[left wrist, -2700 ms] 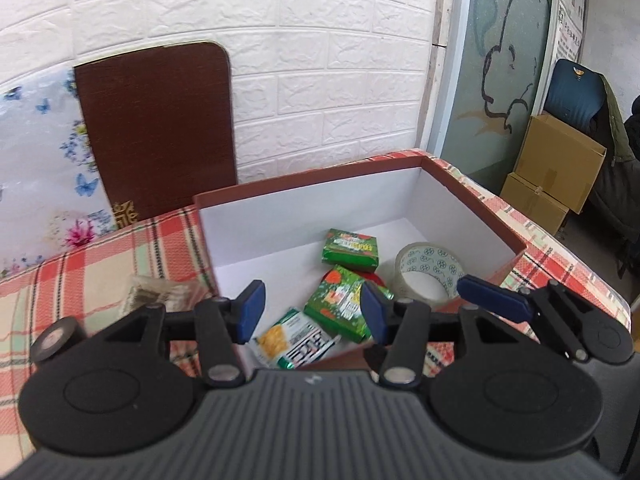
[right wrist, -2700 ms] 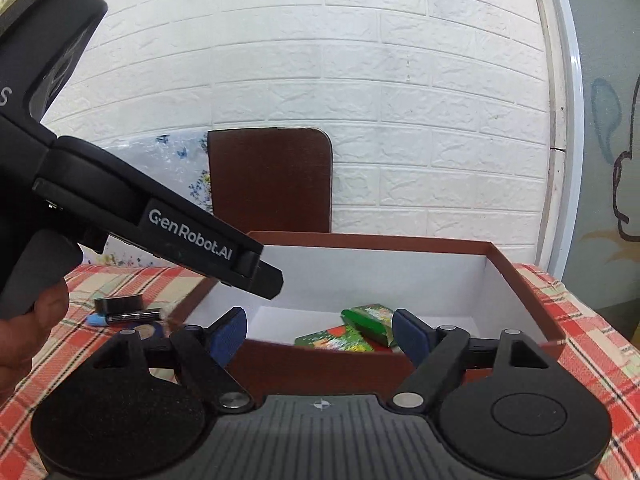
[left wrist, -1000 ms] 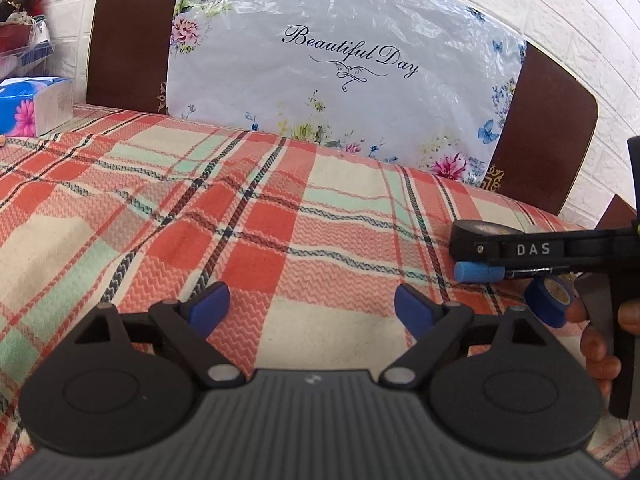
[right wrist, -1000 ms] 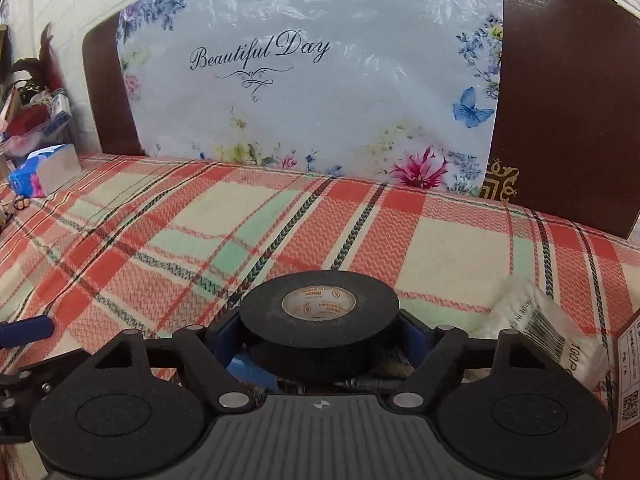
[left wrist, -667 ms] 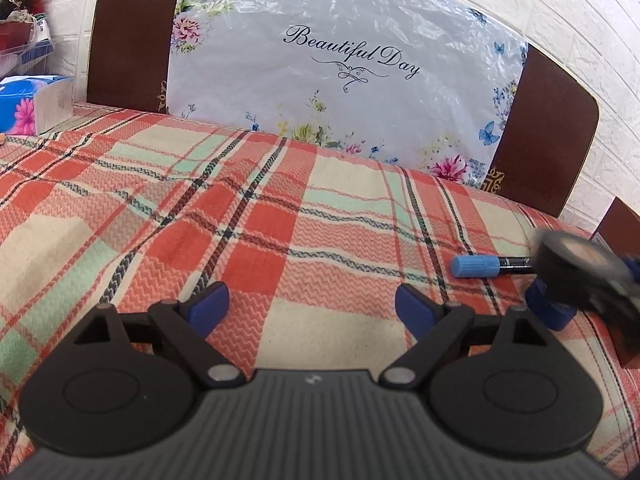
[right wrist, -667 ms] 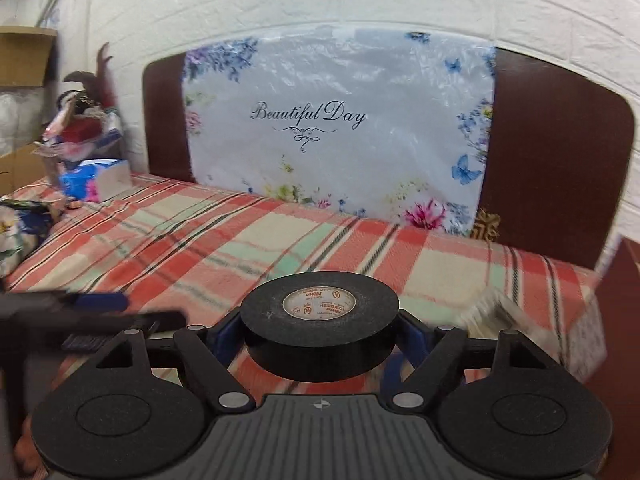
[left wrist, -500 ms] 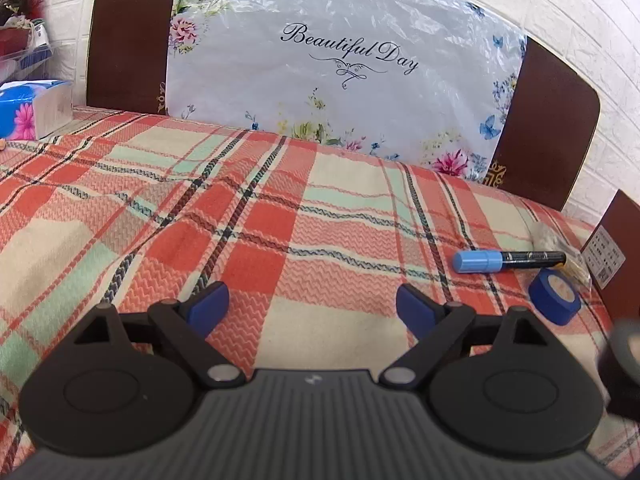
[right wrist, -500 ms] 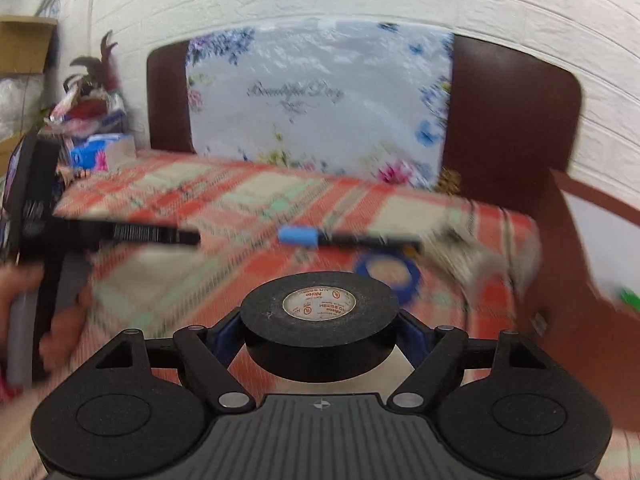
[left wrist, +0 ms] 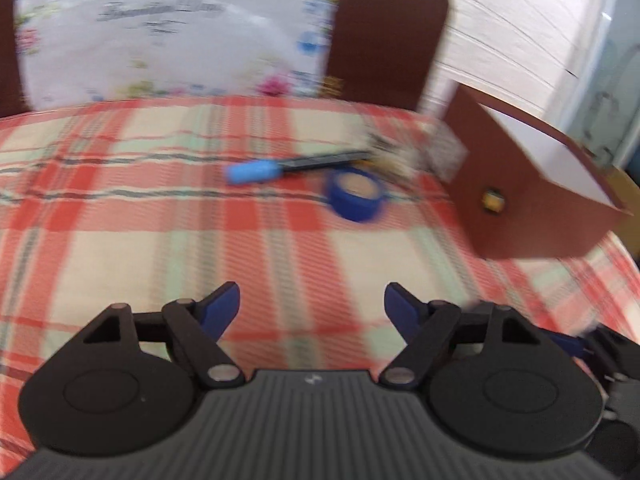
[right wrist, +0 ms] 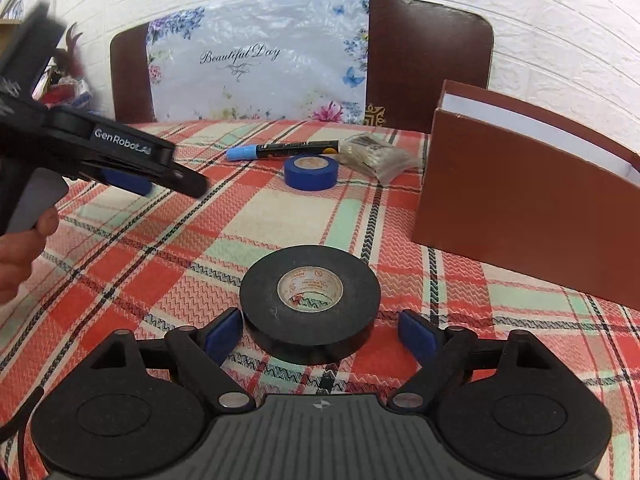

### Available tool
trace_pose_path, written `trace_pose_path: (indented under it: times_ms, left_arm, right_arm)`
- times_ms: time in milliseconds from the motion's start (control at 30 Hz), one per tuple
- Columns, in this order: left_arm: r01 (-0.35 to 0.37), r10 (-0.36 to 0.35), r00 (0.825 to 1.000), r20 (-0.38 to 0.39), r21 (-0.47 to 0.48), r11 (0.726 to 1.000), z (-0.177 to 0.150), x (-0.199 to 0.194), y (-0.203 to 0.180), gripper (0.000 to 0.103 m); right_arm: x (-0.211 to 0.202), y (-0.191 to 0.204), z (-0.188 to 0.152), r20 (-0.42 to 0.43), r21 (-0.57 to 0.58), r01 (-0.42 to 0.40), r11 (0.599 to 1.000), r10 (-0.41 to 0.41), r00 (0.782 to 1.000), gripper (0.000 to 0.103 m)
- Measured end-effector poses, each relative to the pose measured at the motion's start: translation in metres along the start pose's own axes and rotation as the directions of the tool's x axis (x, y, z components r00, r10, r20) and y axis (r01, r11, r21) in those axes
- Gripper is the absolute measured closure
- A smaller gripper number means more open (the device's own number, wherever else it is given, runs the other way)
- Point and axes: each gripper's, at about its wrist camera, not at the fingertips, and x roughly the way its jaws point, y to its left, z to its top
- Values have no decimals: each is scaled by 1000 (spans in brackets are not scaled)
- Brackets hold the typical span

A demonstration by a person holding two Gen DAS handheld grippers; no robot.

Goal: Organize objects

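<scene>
A black tape roll lies flat on the plaid tablecloth between the fingers of my right gripper, which is open and not pressing it. Beyond it lie a blue tape roll, a blue-capped marker and a clear packet. The brown box stands to the right. My left gripper is open and empty above the cloth; its view is blurred and shows the blue tape roll, the marker and the box. The left gripper also shows in the right wrist view.
The plaid table runs back to two brown chair backs and a flowered plastic sheet against a white brick wall. Clutter sits at the far left edge.
My right gripper has opened and the black tape roll now lies on the cloth near the box. My left gripper has swung right toward the blue tape, marker and box.
</scene>
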Motion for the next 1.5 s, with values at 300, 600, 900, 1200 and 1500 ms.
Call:
trace_pose_path:
  times_ms: [300,600,900,1200,1500]
  left_arm:
    - [124,-122,961,-247,-8,992,-11,20,-61,40]
    - [99,-105,962,-253,-37,994,-4,29,-65,70]
    - [176,-172,984,-41,139,974,82,-5,-129,71]
    - [164,-163,986,-23,202,966,129,60,-179,71]
    - [149,-141,989,-55,199,969,127,107,-183,70]
  right_arm:
    - [-9,-13,-10,20,40,-18,999,17,1000,19]
    - [-1,-2,-2,7,-29,-55,998,55,998,34]
    - [-42,-43,48,269,21,73,997,-76,960,34]
    - [-6,-125,92,260,92,137,986,-157,953,34]
    - [36,-163,89,219,186,133,973,-173,960,29]
